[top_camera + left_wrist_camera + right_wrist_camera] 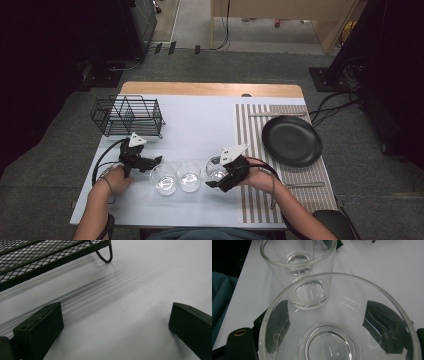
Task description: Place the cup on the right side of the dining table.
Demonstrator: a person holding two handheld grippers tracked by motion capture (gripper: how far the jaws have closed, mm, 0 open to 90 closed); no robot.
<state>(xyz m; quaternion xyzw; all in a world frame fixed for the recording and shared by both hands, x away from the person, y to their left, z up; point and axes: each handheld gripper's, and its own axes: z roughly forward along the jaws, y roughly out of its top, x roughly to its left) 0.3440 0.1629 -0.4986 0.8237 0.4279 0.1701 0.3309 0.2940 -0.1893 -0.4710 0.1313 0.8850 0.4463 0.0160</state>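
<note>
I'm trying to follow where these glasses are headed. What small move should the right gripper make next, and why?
Probably lift the nearest glass straight up a little. The right gripper has its jaws on either side of it, seemingly gripping, and the middle glass stands close beside it, so sliding sideways could knock it. The wire rack across the table looks like the likely destination.

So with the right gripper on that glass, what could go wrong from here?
1. The right gripper clamps the rightmost glass by its smooth, flared wall; it might slip when lifted.
2. The middle glass stands very close beside it, with the left glass just beyond; a sideways swing could knock them together.
3. The left gripper rests open near the left glass and could bump it if it moves carelessly.
</note>
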